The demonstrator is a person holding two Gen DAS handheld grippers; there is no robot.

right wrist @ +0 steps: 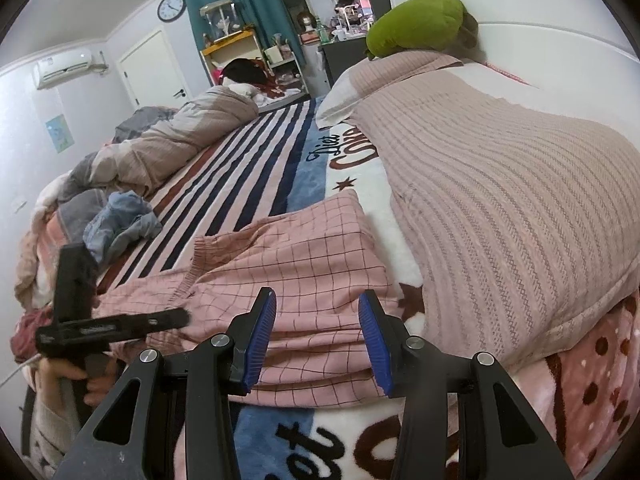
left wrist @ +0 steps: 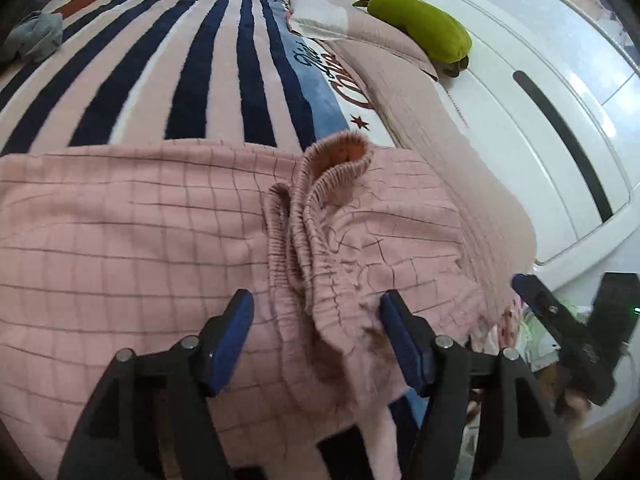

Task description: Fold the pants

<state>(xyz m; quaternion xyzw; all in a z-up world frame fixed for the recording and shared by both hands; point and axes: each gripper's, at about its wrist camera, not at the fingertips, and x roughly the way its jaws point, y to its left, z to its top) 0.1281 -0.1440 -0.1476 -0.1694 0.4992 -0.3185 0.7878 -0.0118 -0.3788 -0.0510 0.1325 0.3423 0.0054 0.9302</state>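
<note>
Pink checked pants (left wrist: 140,236) lie folded on the striped bed blanket (left wrist: 192,52), with the gathered elastic waistband (left wrist: 312,200) bunched up on top. My left gripper (left wrist: 316,308) is open, its blue pads on either side of the waistband edge, just above the cloth. In the right wrist view the pants (right wrist: 304,264) lie across the near edge of the bed. My right gripper (right wrist: 316,304) is open and empty just above their near folded edge. The left gripper (right wrist: 120,324) shows at the left, held in a hand.
A pink knitted pillow (right wrist: 500,208) lies right of the pants, with a green plush (right wrist: 416,24) on top by the white headboard (left wrist: 520,92). A blue-grey garment (right wrist: 120,224) and a rumpled duvet (right wrist: 168,148) lie at the far side of the bed.
</note>
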